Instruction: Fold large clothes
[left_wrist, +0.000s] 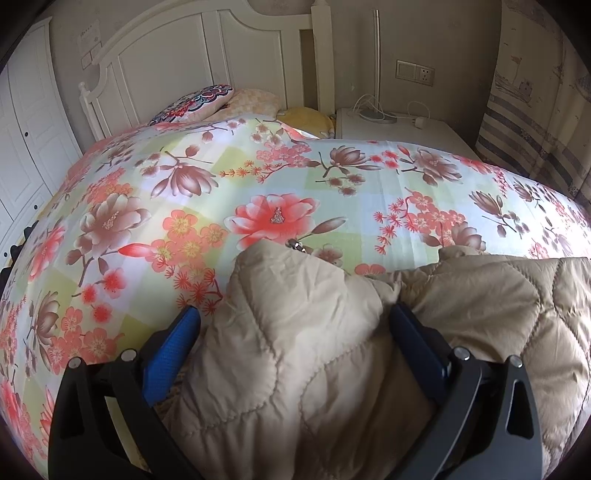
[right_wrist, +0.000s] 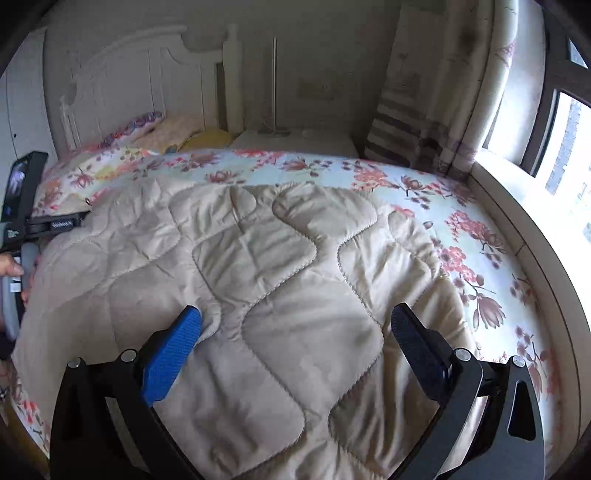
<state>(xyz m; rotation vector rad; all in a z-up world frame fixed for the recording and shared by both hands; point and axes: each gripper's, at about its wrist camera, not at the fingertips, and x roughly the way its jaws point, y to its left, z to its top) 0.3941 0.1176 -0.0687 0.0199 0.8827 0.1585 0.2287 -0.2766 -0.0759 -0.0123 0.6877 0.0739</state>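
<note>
A beige quilted padded garment (right_wrist: 258, 280) lies spread on the floral bedsheet (right_wrist: 461, 229). In the left wrist view a bunched corner of it (left_wrist: 295, 332), with a metal zipper pull (left_wrist: 295, 244) at its far edge, sits between the fingers of my left gripper (left_wrist: 293, 317); the jaws stand wide apart and do not pinch it. My right gripper (right_wrist: 295, 317) is open just above the middle of the garment. The left gripper's body (right_wrist: 26, 206) shows at the garment's left edge in the right wrist view.
The floral sheet (left_wrist: 221, 184) covers the bed. Pillows (left_wrist: 207, 101) lie by the white headboard (left_wrist: 184, 55). A white nightstand (left_wrist: 388, 125) with a lamp base and cables stands to the right. A curtain (right_wrist: 424, 110) and window (right_wrist: 565, 155) lie along the right side.
</note>
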